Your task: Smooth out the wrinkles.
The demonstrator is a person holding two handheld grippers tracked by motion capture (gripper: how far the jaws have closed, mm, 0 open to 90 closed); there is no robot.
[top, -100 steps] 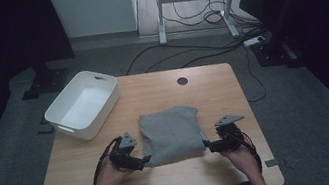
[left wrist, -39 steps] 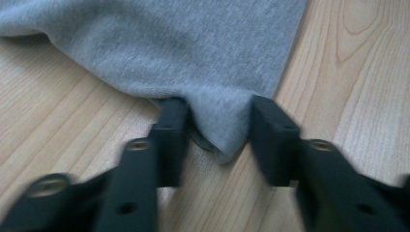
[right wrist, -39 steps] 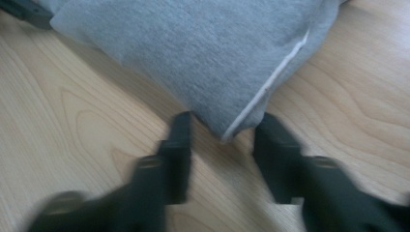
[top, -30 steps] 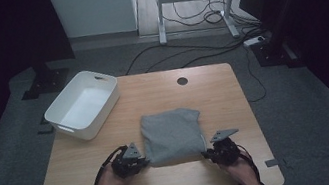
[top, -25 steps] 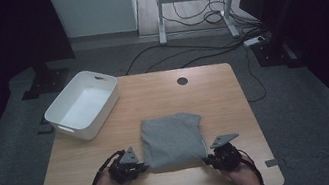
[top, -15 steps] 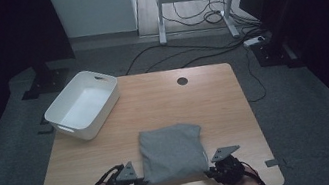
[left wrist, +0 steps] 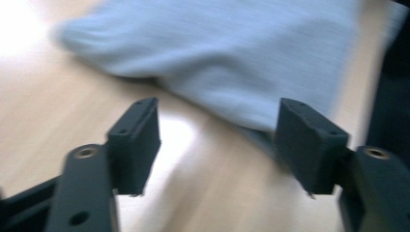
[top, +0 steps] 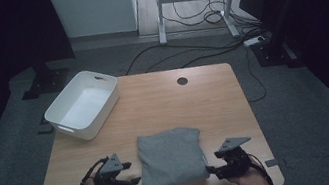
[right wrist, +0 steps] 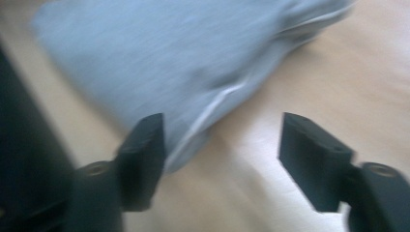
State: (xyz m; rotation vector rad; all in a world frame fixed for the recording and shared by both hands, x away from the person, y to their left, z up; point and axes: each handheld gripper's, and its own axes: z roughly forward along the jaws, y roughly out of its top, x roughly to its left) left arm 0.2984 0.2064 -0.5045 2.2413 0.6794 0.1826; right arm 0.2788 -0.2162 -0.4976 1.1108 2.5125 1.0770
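Observation:
A folded grey cloth (top: 171, 158) lies flat near the table's front edge; it also shows as a blurred grey cloth (left wrist: 232, 58) and as the cloth (right wrist: 159, 63) with a lighter seam. My left gripper (top: 134, 181) sits at its front left corner, my right gripper (top: 210, 170) at its front right corner. Both have just been opening. In the left gripper view the jaws of the left gripper (left wrist: 220, 145) stand apart with bare wood between them and the cloth just beyond. The right gripper (right wrist: 222, 154) likewise stands open, the cloth's corner by one jaw, not pinched.
A white plastic bin (top: 82, 105), empty, stands at the table's back left. The wooden table (top: 174, 101) has a round cable hole (top: 182, 81) near its far edge. Cables and a desk frame lie on the floor beyond.
Both grippers dragged the cloth toward the front edge, then let go of its front corners and drew back slightly. The cloth now lies flat, closer to the person.

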